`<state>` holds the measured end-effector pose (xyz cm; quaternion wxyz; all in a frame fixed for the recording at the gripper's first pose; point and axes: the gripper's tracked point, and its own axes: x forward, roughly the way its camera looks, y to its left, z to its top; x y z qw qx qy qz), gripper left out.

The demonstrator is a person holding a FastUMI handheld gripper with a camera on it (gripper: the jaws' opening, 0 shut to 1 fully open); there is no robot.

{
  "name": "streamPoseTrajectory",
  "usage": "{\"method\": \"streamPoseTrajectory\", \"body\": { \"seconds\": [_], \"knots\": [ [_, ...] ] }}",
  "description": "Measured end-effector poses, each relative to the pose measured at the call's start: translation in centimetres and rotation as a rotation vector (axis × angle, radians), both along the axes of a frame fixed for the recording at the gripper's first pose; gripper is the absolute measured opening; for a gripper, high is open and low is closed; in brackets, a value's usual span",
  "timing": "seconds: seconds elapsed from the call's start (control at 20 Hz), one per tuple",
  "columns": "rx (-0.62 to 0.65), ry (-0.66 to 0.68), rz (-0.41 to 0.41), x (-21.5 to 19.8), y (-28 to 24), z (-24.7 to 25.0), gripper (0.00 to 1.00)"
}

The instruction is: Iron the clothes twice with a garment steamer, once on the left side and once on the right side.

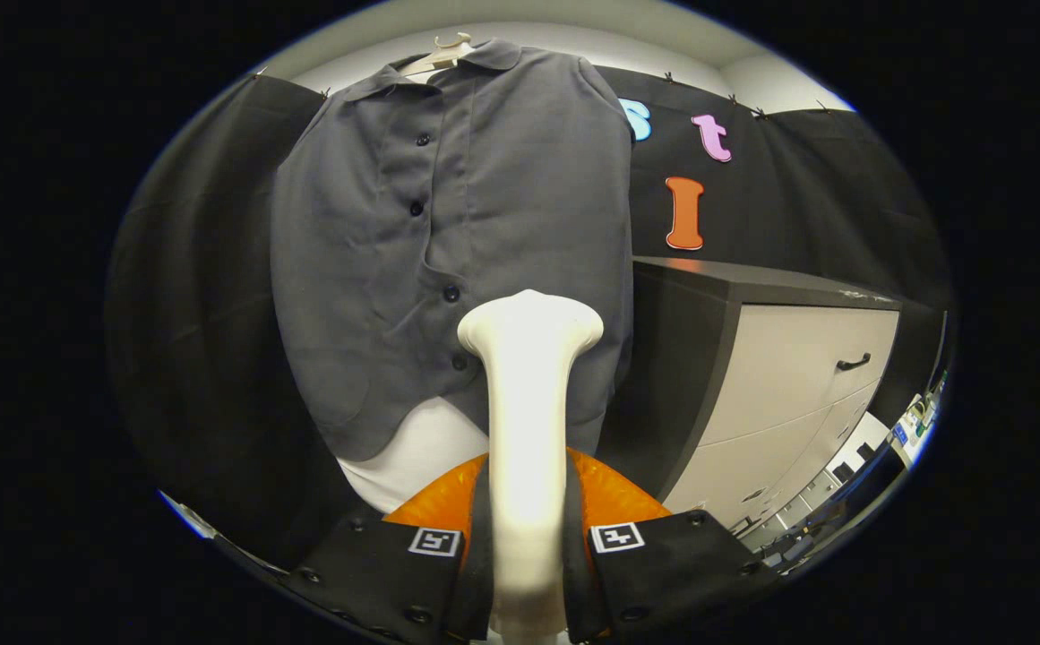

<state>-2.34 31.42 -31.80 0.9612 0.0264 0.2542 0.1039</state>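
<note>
We clamp the gripper [527,537] on the white steamer [528,403], both fingers pressing its handle | head near grey shirt's [448,242] lower front | cabinet [797,385] right

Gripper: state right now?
Gripper: shut on the white garment steamer, its head raised just before the grey shirt.

The tongs [527,546] clamp the white steamer [528,394], its head seemingly near the grey shirt [448,242].
</note>
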Motion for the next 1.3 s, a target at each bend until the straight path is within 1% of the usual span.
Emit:
{"method": "streamPoseTrajectory", "body": {
  "seconds": [0.2, 0.35, 0.5, 0.6, 0.75, 1.0, 1.15, 1.3],
  "knots": [
    [-0.005, 0.035, 0.015, -0.7, 0.3, -1.9, 0.39],
    [-0.016, 0.071, 0.011, -1.5, 0.1, -3.6, 0.39],
    [-0.016, 0.067, 0.009, -2.1, 0.2, -3.2, 0.39],
    [-0.028, 0.056, 0.032, -2.4, 0.6, -2.3, 0.39],
    [-0.014, 0.013, 0.049, -2.3, 1.3, 0.8, 0.39],
    [0.025, -0.151, 0.062, -0.4, 3.1, 10.2, 0.39],
    [0.056, -0.263, 0.079, 1.4, 5.4, 15.6, 0.39],
    [0.122, -0.344, 0.105, 2.2, 8.0, 20.4, 0.39]
  ]
}}
